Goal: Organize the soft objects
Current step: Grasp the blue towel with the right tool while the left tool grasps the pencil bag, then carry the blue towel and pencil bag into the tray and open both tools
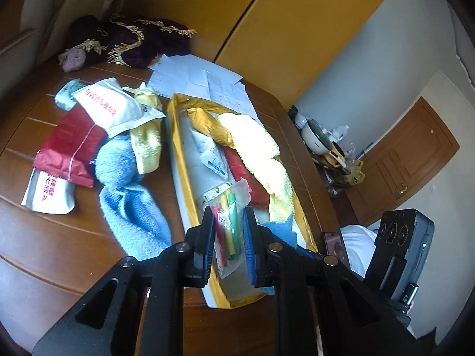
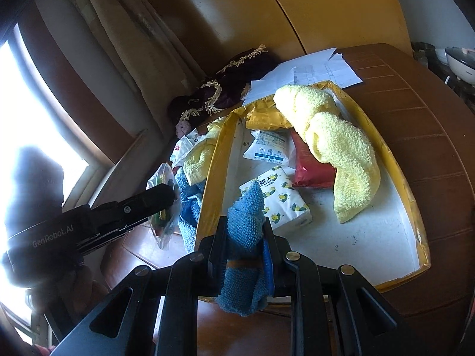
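Observation:
A yellow-rimmed box (image 1: 175, 136) (image 2: 394, 160) lies on the brown table. Inside it are a yellow towel (image 1: 258, 148) (image 2: 338, 136), a red pouch (image 2: 311, 166), a white sachet (image 2: 267, 148) and a tissue pack (image 2: 285, 204). My left gripper (image 1: 228, 222) (image 2: 173, 194) is shut on a clear bag of coloured sticks (image 1: 228, 225) (image 2: 163, 204), held over the box's left side. My right gripper (image 2: 243, 234) is shut on a small blue cloth (image 2: 245, 252) above the box's near edge. Left of the box lie a blue towel (image 1: 127, 195), a yellow cloth (image 1: 147, 145), a red pouch (image 1: 71, 148) and white pouches (image 1: 109, 103).
A dark fringed fabric (image 1: 133, 41) (image 2: 225, 89) and white papers (image 1: 193, 74) (image 2: 311, 74) lie at the table's far side. Yellow cabinet doors (image 1: 297, 23) stand behind. A window with a curtain (image 2: 124, 44) is on the left. Kitchenware (image 1: 320, 139) sits on a side stand at right.

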